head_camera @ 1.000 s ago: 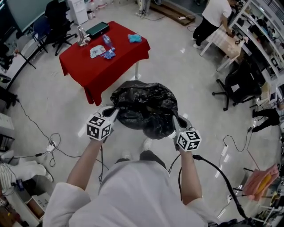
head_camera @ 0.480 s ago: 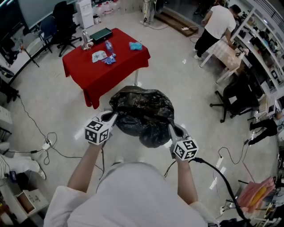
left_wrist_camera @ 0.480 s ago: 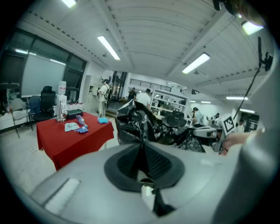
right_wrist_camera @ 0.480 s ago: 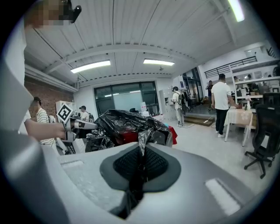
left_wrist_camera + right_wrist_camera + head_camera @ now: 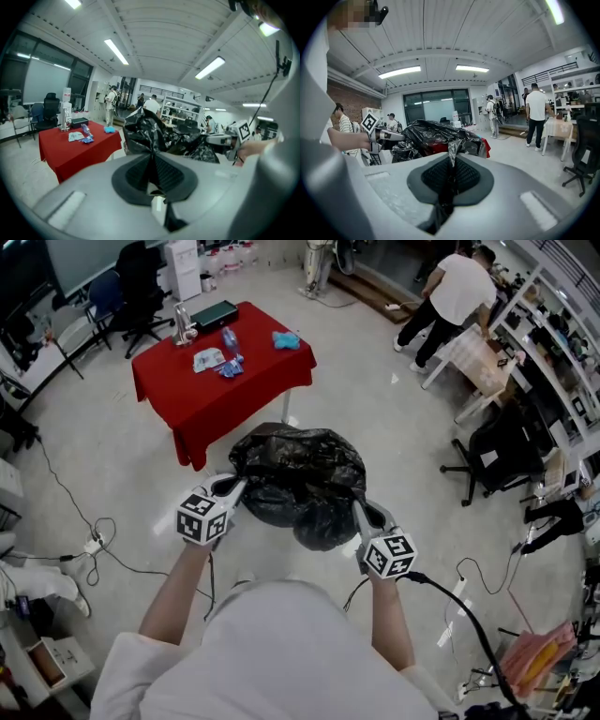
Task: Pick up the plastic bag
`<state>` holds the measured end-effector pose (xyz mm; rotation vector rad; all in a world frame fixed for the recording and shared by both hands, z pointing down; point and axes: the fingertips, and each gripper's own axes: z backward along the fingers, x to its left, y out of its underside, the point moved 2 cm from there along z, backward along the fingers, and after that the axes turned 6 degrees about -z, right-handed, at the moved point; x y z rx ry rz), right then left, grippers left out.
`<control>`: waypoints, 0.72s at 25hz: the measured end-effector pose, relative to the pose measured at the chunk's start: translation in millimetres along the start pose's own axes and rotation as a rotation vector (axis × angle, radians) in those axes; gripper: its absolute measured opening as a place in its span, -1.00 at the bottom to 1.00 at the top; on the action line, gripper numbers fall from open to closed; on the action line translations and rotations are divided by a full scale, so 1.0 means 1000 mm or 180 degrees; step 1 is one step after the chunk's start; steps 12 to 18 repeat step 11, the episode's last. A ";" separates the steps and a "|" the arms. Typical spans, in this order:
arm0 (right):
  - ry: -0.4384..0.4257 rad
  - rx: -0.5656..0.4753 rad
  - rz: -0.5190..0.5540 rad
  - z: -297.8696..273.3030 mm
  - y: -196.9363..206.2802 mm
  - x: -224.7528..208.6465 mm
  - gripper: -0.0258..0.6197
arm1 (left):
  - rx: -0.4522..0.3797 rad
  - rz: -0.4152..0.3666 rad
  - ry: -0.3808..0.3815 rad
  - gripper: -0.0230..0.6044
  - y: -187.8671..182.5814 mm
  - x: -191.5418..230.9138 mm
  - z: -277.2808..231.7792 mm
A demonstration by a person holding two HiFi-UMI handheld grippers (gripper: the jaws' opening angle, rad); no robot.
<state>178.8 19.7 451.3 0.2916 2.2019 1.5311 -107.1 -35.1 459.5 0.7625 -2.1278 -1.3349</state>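
A full black plastic bag [image 5: 298,484] hangs in the air between my two grippers, clear of the floor. My left gripper [image 5: 238,487] is shut on the bag's left edge, and a pinched fold of black film [image 5: 151,154] runs between its pads. At the bag's right edge my right gripper [image 5: 358,506] is shut on another fold [image 5: 451,161]. In the right gripper view the bag [image 5: 436,133] bulges ahead, with the left gripper [image 5: 386,135] beyond it. The left gripper view shows the bag [image 5: 150,133] and the right gripper [image 5: 222,139] at its far side.
A table with a red cloth [image 5: 220,367] stands ahead on the floor, bearing a bottle, a dark box and small items. Office chairs [image 5: 502,451] and shelves line the right side. A person in a white shirt [image 5: 450,296] stands far right. Cables [image 5: 94,545] trail on the floor at left.
The bag and both grippers have stayed together and shifted slightly toward me in view. The person in the white shirt at far right has stepped along the bench.
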 end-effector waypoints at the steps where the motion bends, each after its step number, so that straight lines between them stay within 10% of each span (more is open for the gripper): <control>1: 0.0004 -0.0005 0.0002 0.000 -0.001 -0.001 -0.92 | -0.0004 -0.0011 0.0002 -0.90 -0.002 0.000 -0.001; 18: -0.0012 -0.0033 0.0025 -0.002 -0.006 -0.007 -0.92 | -0.0015 -0.0077 0.0032 -0.90 -0.014 -0.004 -0.006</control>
